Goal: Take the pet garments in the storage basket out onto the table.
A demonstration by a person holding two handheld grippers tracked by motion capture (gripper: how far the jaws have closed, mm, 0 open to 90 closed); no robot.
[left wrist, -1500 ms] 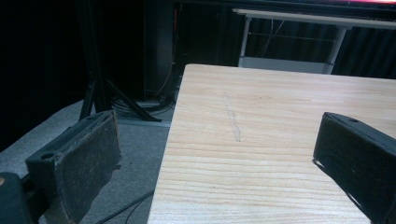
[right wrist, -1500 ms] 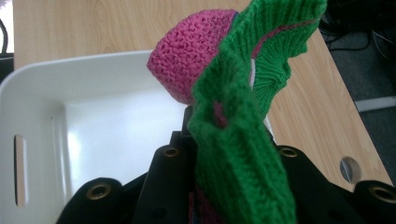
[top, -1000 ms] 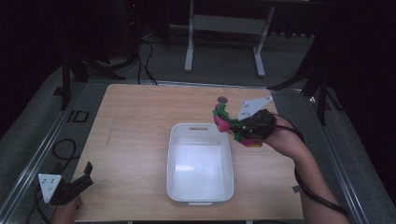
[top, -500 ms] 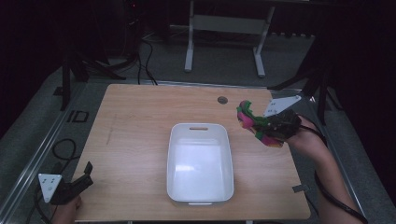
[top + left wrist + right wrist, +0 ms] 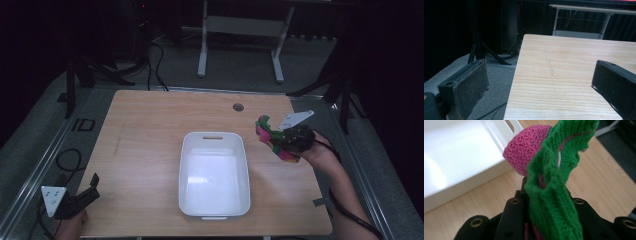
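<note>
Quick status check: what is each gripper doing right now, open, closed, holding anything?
Left gripper: open, nothing between its jaws, at the table's near left corner.
Right gripper: closed on the green and pink knitted cloth, right of the white tub.

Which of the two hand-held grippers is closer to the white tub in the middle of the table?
The right. The right gripper, shut on a pink and green knitted piece, is just beside the white tub's right rim. The left gripper sits open at the table's near left corner, farther off.

Your sock (image 5: 549, 182) is ribbed knit cloth, green and pink, matt. The tub (image 5: 214, 205) looks like glossy white plastic. The table (image 5: 150, 130) is pale, smooth wood grain.
</note>
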